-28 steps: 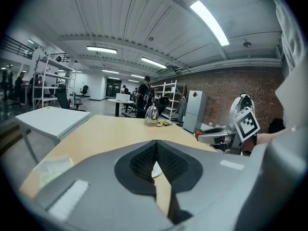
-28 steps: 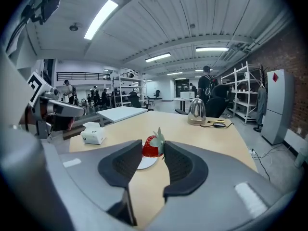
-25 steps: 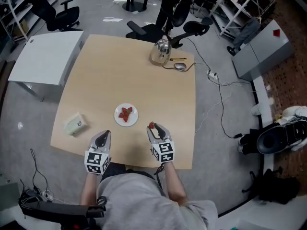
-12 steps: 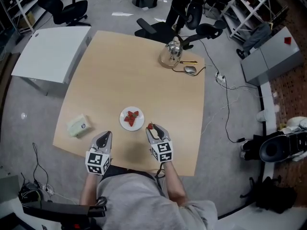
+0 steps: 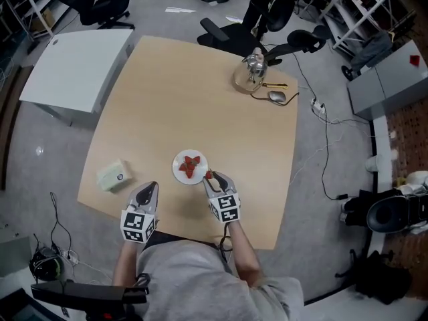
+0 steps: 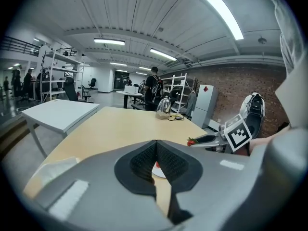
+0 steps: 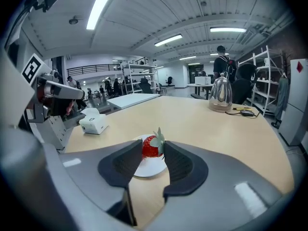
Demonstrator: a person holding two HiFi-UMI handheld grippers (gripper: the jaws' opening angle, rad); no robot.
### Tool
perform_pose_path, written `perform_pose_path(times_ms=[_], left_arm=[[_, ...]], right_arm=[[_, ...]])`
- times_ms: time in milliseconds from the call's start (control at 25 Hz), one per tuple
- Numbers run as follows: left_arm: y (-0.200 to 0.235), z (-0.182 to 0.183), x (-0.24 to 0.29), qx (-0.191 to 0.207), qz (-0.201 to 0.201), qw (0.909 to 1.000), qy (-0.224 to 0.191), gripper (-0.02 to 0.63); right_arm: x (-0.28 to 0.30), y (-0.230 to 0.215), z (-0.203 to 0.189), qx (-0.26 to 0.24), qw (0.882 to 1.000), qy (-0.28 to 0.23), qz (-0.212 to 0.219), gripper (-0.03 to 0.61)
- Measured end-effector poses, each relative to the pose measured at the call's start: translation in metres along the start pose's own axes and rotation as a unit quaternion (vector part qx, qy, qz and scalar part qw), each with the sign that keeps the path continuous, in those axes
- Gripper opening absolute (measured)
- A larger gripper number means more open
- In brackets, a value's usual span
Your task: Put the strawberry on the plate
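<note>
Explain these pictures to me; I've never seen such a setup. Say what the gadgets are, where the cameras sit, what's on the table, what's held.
No robot: a person holds a gripping tool in each hand. One picture comes from a camera on the person's head, looking down; the other two from cameras riding on each tool. On the table are a white plate with red fruit, a small white box, and, far off, a kettle. The right tool grips a strawberry near the plate's edge; the left tool is shut and empty.
</note>
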State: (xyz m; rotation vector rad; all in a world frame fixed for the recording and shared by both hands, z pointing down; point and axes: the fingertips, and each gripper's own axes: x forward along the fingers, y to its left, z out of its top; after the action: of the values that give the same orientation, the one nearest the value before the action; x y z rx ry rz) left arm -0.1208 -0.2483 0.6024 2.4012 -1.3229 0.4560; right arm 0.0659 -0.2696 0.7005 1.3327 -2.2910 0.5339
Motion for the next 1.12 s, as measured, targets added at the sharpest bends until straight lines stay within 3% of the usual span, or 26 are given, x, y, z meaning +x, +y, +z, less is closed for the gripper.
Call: perform_pose_path(times_ms=[1120], left_arm=[[0.01, -0.008, 0.014, -0.006, 0.015, 0.9996, 0.024, 0.02]], right_arm=[[0.083, 0.007, -0.055, -0.014, 0.995, 0.079, 0.059, 0.152]])
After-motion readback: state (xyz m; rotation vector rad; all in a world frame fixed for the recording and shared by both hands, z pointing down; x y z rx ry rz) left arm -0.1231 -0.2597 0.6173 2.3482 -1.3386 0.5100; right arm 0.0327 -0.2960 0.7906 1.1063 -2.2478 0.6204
